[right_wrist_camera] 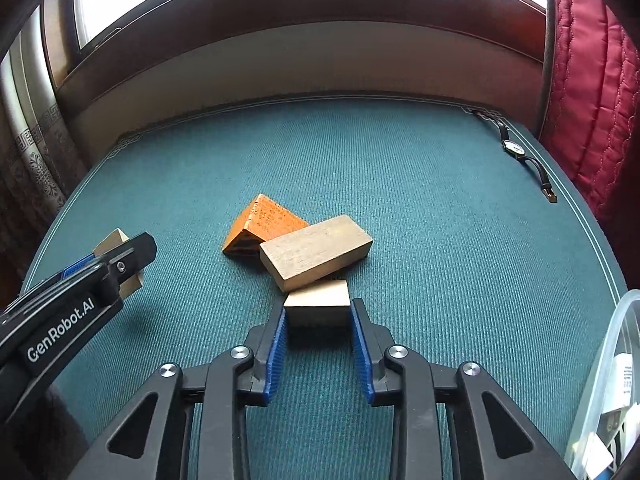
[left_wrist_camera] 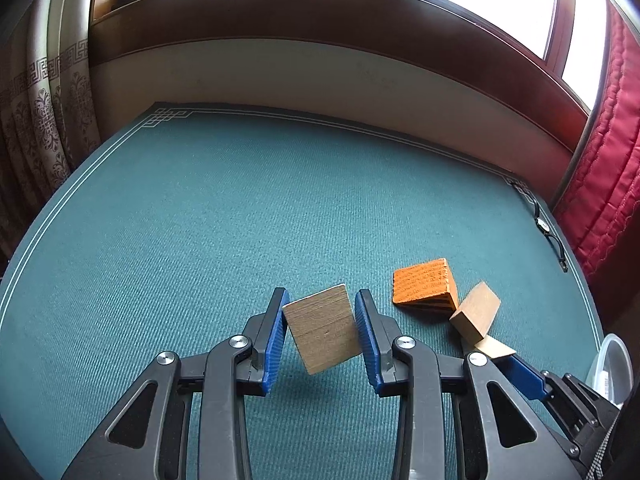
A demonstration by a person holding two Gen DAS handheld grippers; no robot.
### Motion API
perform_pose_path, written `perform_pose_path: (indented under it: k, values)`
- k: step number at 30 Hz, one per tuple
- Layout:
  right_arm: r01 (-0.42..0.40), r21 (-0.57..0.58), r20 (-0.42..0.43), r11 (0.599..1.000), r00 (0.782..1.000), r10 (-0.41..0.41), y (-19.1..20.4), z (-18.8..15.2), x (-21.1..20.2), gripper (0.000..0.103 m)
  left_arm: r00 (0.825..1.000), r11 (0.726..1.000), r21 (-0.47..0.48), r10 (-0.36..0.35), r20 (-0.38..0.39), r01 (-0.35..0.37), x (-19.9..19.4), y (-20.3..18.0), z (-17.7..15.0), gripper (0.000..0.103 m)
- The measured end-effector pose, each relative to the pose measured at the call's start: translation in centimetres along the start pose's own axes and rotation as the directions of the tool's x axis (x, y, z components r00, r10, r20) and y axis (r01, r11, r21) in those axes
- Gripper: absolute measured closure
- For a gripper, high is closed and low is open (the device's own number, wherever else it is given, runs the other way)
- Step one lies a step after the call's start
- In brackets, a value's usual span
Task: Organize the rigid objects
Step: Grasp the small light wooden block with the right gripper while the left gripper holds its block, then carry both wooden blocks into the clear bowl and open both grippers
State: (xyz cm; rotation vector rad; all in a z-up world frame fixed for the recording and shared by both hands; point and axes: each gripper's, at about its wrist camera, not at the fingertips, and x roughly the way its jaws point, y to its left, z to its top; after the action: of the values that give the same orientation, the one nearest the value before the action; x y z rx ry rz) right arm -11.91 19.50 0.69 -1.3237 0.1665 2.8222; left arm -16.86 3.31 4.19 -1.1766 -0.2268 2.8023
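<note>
Pale square-faced wooden block [left_wrist_camera: 322, 329] between blue pads

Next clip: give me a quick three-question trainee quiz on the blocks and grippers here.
1. True or false: the left gripper holds a flat tan wooden block tilted, clear of the green cloth table.
2. What does the long rectangular wooden block lean against? A) black-strapped wristwatch B) orange wooden wedge C) clear plastic bin
3. Fill in: the right gripper brackets a small pale wooden ____.

Key: 1 true; 2 B; 3 cube.
</note>
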Motion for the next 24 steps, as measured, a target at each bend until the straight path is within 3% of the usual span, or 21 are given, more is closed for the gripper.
perform_pose_path:
  k: [12, 24]
  values:
    - [-0.037, 0.021, 0.005, 0.999, 0.999, 0.037, -0.6, -2.9, -2.9, 0.071, 1.000, 1.000, 0.021, -0.023, 0.009, 0.022, -0.6, -0.3, 0.0, 0.068]
    - [-0.008, 0.097, 0.087, 0.995, 0.996, 0.000, -3.5, -4.3, -7.5, 0.072, 0.996, 0.993, 0.086, -0.082, 0.034, 0.078, -2.6, -3.6, -0.8, 0.068]
